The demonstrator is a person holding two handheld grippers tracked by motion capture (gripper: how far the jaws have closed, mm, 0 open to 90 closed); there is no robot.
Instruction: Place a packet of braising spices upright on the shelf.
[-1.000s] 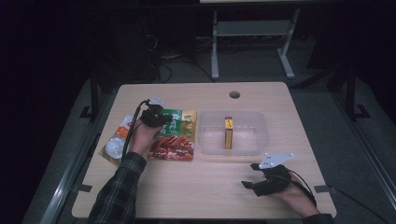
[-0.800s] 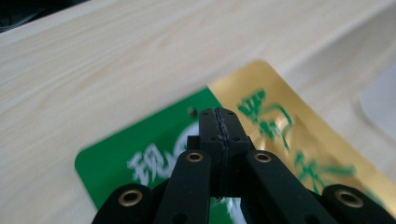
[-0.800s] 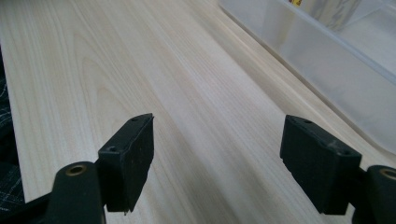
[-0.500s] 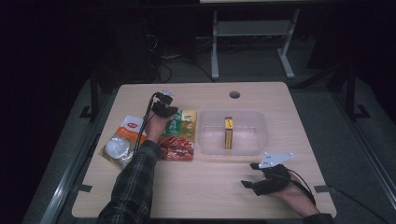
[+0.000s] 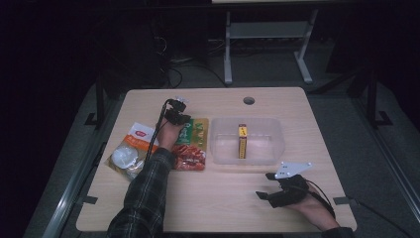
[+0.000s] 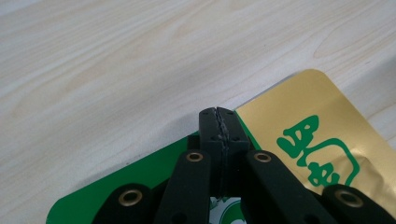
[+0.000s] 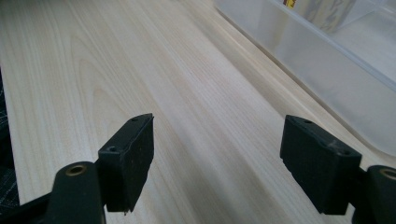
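Left gripper view: the left gripper (image 6: 218, 122), jaws pinched empty over the flat green-and-gold foil packet (image 6: 303, 135), should open before grasping its far edge.

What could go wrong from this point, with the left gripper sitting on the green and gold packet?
The left gripper has its fingers pressed together at the packet's far edge, apparently beside it rather than around it, so a lift may come up empty. The packet lies against the red packet, so dragging it toward the clear bin may shift its neighbour.
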